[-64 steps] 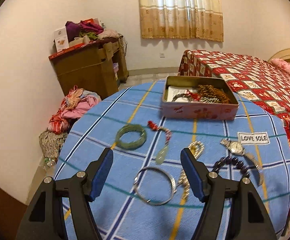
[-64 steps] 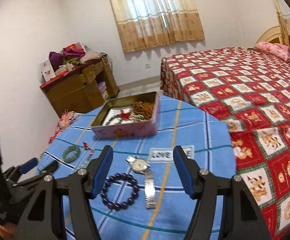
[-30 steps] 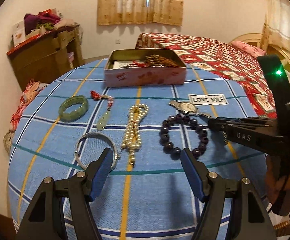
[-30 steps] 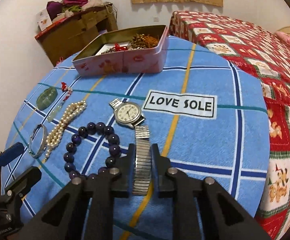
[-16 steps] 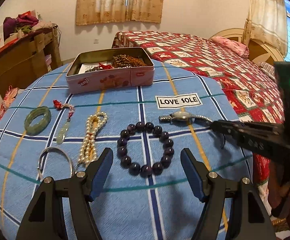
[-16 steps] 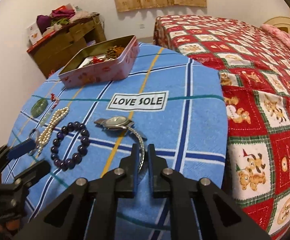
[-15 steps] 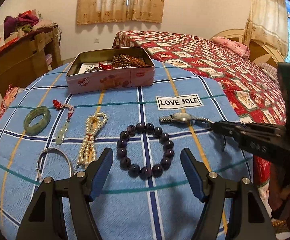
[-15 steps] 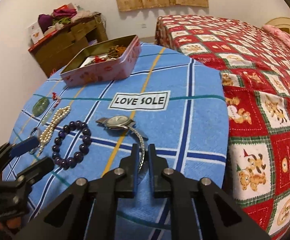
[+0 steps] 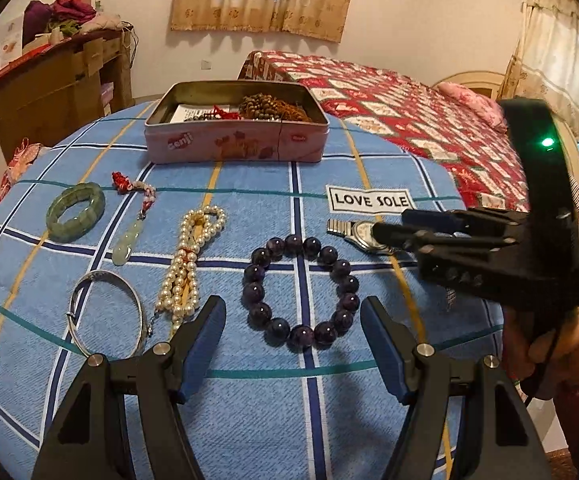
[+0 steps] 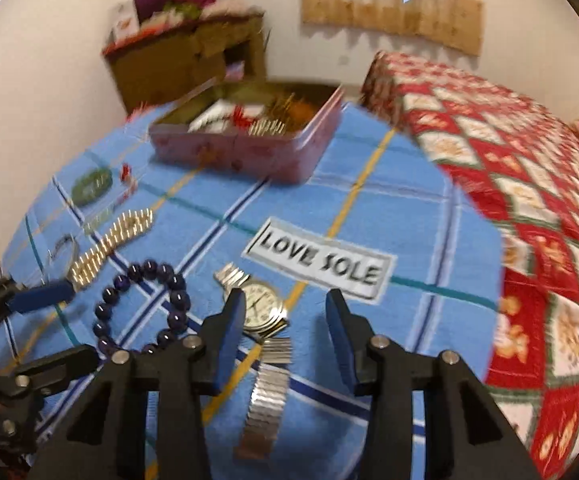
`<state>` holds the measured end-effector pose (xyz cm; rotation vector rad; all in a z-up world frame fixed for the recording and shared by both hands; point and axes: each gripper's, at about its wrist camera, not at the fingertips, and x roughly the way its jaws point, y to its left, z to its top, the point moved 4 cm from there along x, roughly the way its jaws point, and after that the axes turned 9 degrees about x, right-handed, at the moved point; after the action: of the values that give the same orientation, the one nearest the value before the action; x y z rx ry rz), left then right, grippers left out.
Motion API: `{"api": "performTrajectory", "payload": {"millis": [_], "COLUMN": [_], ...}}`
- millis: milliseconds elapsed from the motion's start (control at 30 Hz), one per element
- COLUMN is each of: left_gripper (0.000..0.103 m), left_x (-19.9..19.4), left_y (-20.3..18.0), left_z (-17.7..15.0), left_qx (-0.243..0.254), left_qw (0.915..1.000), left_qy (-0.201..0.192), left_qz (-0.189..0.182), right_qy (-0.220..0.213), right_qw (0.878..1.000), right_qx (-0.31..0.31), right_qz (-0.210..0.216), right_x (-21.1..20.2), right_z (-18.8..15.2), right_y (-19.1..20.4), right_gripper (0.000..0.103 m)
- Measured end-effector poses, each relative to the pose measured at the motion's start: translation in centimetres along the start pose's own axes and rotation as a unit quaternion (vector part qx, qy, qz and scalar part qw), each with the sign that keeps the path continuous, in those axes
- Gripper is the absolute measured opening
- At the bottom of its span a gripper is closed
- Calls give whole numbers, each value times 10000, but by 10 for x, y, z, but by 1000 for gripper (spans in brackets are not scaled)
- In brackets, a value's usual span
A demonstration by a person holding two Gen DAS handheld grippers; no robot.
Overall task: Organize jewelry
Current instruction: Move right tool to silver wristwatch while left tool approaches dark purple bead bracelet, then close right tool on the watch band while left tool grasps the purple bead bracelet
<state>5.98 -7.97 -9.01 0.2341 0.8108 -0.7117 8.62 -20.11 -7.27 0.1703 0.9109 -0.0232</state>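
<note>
— Opening up, that's the news: the right gripper (image 10: 285,316) was pinched on the strap of the watch (image 10: 263,308) a moment ago, and its jaws have just been spreading. Now the pads stand clear on either side, and the watch lies flat on the blue cloth (image 10: 409,220) with its metal band trailing back between them.

— So it's been let go, not carried to the tin?

— Looks that way. I'd judge it was only shifted or straightened; it sits just below the LOVE SOLE label (image 10: 317,266), well short of the pink tin (image 9: 235,142) at the far edge.

— And the left gripper (image 9: 293,322)?

— Jaws wide, nothing in them, hovering right over the near side of the dark bead bracelet (image 9: 301,292), which has come between its fingers as that hand swung across from the silver bangle (image 9: 107,312).

— Anything in the way?

— The tin already holds brown beads and a red-tasselled piece. On the cloth, the pearl strand (image 9: 191,264) lies just beside the bracelet, then the jade pendant (image 9: 129,236) and green bangle (image 9: 75,210). The two grippers are close; the right one's fingers reach over the watch near the bracelet's far side.
</note>
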Motion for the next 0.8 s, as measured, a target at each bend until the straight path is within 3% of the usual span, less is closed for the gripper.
{"api": "performTrajectory", "payload": {"millis": [67,167,233,367,400,500,600,800], "left_gripper": [70,70,70,70,70,72,76,78], "left_x": [2,10,17,30,32,38,42,46], "left_y": [-1,1,1,-2,-3,-6,-7,-10], "left_z": [-1,1,3,6,8,13,17,21], "left_qx": [20,-40,-119,-133,-83,-72,-96,-26], "left_qw": [10000,9999,9997,9993,9993,9992,9991,9990], "left_qy": [15,118,202,360,361,396,411,439], "left_qz": [-12,9,-86,-48,-13,19,-4,-25], "right_qy": [74,-54,-50,-62,-81,-234,-356,-602], "right_qw": [9997,9989,9991,9998,9998,9965,9929,9804], "right_qx": [-51,-467,-421,-77,88,774,1092,1644], "right_qz": [227,-50,-62,-167,-185,230,321,903], "right_x": [1,1,0,-4,-7,-20,-25,-42], "right_z": [-6,-14,-16,-13,-12,-11,-10,-7], "right_y": [5,13,12,0,-4,-22,-29,-37], "right_gripper": [46,49,46,20,18,18,18,18]}}
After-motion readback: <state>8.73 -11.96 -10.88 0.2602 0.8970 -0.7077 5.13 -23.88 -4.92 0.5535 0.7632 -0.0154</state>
